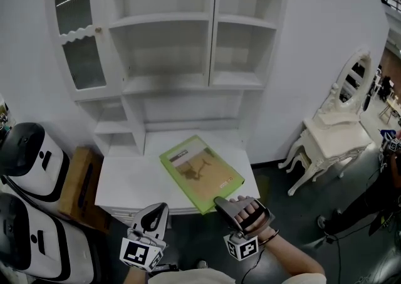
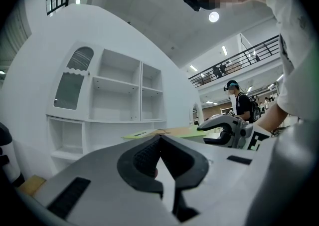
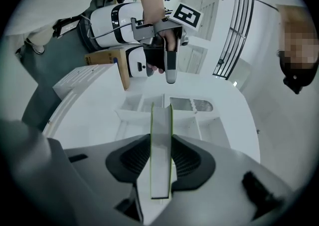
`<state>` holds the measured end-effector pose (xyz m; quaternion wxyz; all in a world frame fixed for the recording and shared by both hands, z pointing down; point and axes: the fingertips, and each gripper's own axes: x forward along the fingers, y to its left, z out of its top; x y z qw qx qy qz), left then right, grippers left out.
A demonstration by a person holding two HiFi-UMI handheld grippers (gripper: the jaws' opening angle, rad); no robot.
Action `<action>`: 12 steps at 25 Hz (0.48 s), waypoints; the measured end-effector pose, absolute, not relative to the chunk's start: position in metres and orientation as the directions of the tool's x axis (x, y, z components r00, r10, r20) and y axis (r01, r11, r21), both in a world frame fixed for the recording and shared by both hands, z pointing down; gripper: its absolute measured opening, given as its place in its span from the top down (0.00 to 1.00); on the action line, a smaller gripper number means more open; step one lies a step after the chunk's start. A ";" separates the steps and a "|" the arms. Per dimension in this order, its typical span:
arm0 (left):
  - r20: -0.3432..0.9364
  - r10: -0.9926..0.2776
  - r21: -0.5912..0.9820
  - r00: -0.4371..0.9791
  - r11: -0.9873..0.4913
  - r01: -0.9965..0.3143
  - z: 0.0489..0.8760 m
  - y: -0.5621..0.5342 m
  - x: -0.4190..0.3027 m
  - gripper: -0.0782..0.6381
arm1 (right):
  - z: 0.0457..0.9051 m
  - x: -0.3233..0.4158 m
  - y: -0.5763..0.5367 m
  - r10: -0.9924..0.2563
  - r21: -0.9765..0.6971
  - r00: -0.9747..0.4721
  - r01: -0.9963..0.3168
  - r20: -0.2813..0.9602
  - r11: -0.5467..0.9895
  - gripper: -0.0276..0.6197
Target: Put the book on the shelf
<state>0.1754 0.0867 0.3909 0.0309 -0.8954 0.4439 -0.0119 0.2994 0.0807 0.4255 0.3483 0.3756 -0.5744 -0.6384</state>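
**Right claw point(image 1: 220, 203) gripped green book point(image 1: 200, 173) at tabletop's point(image 1: 128, 184) front edge**

Lowest in the head view, both claws sat just in front of the white tabletop, each with its marker cube nearest the person. The right claw, held in a gloved hand point(image 1: 250, 214), was clamped on the near corner of the book. Its own view showed the two ribbed pads point(image 3: 132, 157) pressed against the covers from either side, with the pale page edge standing between them.

The book lay slanted across the front right part of the tabletop, cover up, and its gripped corner reached past the front edge. Whether it rested on the surface or was raised slightly could not be told.

The left claw point(image 1: 161, 207) hovered to the left of the book, apart from it. Its jaws were closed tip to tip with nothing between them.

Behind the tabletop rose a white shelf unit point(image 1: 210, 22) with open compartments and an arched glass door point(image 1: 80, 38) at its upper left. Two white-and-black machines point(image 1: 31, 157) and a brown box point(image 1: 78, 179) stood to the left. A white dressing table point(image 1: 332, 135) with an oval mirror stood well apart on the right.
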 end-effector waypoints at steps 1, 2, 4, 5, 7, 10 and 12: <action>-0.006 -0.796 -0.066 0.605 -0.604 -0.794 0.391 0.087 0.178 0.88 | 0.424 0.300 0.080 -0.875 0.995 -0.478 0.012 -0.083 -0.101 0.75; -0.006 -0.796 -0.065 0.605 -0.604 -0.795 0.391 0.088 0.180 0.88 | 0.424 0.301 0.080 -0.873 0.994 -0.480 0.012 -0.088 -0.107 0.75; -0.005 -0.796 -0.064 0.605 -0.603 -0.795 0.392 0.089 0.183 0.88 | 0.423 0.303 0.080 -0.870 0.993 -0.484 0.013 -0.095 -0.115 0.75; -0.005 -0.796 -0.063 0.605 -0.604 -0.795 0.393 0.088 0.183 0.88 | 0.422 0.302 0.080 -0.868 0.993 -0.487 0.013 -0.096 -0.117 0.75; -0.002 -0.797 -0.062 0.605 -0.603 -0.795 0.394 0.086 0.181 0.88 | 0.422 0.299 0.076 -0.867 0.993 -0.490 0.015 -0.094 -0.116 0.75; 0.003 -0.802 -0.063 0.598 -0.597 -0.800 0.393 0.089 0.185 0.88 | 0.423 0.305 0.078 -0.867 0.994 -0.490 0.013 -0.088 -0.109 0.75; 0.005 -0.805 -0.063 0.594 -0.593 -0.803 0.392 0.092 0.190 0.88 | 0.424 0.312 0.080 -0.869 0.994 -0.488 0.013 -0.085 -0.105 0.75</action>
